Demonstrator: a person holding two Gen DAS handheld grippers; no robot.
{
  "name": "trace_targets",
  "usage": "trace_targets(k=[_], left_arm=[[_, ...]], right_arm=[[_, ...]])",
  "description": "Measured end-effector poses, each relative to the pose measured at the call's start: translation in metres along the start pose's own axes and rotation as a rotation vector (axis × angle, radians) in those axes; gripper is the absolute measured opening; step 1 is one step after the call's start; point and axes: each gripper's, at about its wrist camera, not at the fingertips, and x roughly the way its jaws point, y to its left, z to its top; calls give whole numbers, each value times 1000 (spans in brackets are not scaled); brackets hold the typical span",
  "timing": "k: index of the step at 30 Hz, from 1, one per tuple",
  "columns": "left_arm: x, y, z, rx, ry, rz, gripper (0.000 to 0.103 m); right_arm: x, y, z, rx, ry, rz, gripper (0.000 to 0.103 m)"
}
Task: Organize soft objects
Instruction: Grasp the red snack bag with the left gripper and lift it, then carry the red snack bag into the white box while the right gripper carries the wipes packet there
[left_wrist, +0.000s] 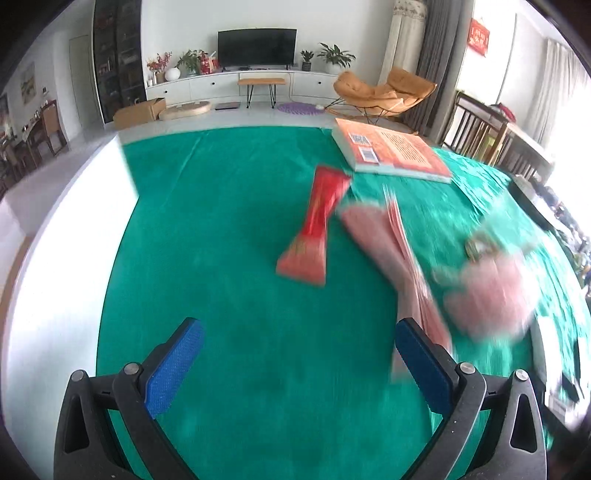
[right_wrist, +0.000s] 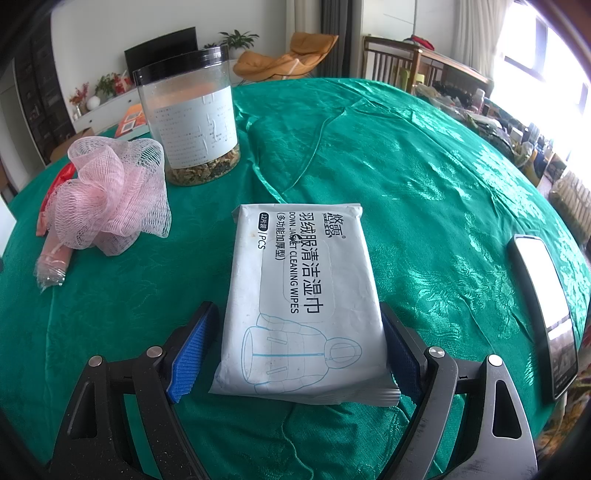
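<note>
Blue pads of the left gripper (left_wrist: 295, 363) stand wide apart over the bare green tablecloth (left_wrist: 229, 229), with nothing between them, so this gripper is released. Beyond it, in the left wrist view, a red snack packet (left_wrist: 314, 229) lies flat on the cloth, and just to its right is a pink flat packet (left_wrist: 391, 258), blurred, whose near end reaches the right finger. Further right a pink mesh sponge (left_wrist: 491, 291) is seen, also blurred, and behind these an orange book (left_wrist: 391, 149) rests on the cloth. In the right wrist view, the right gripper (right_wrist: 297, 345) is spread around the near end of a white pack of wet wipes (right_wrist: 303, 295), which lies flat on the cloth; the right pad is at the pack's edge, the left pad stands a little apart, so the pack is not squeezed. To the left sits the pink mesh sponge, and behind it a clear jar with a black lid (right_wrist: 192, 118). A phone (right_wrist: 543, 314) lies at the right, well apart.
</note>
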Motion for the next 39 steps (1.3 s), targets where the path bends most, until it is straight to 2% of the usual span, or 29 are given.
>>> trace_targets(k=[4, 7, 13, 14, 16, 17, 18, 19, 20, 22, 24, 26, 27, 29, 32, 35, 39], left_arm=[[43, -5, 38, 58, 48, 51, 102], [72, -5, 56, 75, 84, 44, 102], [105, 4, 62, 17, 133, 40, 102], [108, 6, 61, 8, 135, 39, 99], [110, 9, 57, 6, 136, 33, 89], [108, 7, 55, 34, 117, 49, 79], [107, 6, 53, 58, 104, 53, 73], [105, 6, 53, 70, 95, 36, 56], [101, 5, 51, 91, 89, 10, 34], [96, 4, 49, 106, 104, -17, 25], [87, 5, 45, 102, 107, -49, 22], [73, 5, 40, 94, 102, -62, 21], [61, 6, 36, 78, 99, -84, 21], [36, 5, 26, 55, 92, -127, 21], [-7, 3, 11, 45, 64, -192, 21], [-57, 9, -11, 49, 21, -254, 21], [-114, 38, -33, 18, -26, -287, 21]], right_arm=[[0, 0, 0, 0, 1, 1, 86], [0, 0, 0, 0, 1, 1, 86], [0, 0, 0, 0, 1, 2, 86], [0, 0, 0, 0, 1, 2, 86], [0, 0, 0, 0, 1, 2, 86], [0, 0, 0, 0, 1, 2, 86], [-1, 0, 0, 1, 1, 2, 86], [0, 0, 0, 0, 1, 3, 86], [-1, 0, 0, 0, 1, 3, 86], [-1, 0, 0, 2, 1, 5, 86], [-1, -1, 0, 11, -4, 18, 84], [-3, -8, 0, 39, -20, 32, 72], [-4, -12, 0, 70, -26, 52, 72], [-8, -23, -1, 144, -42, 125, 71], [-19, -52, -9, 336, -97, 297, 71], [-32, -72, -20, 471, -160, 427, 71], [-57, -72, -27, 488, -223, 497, 71]])
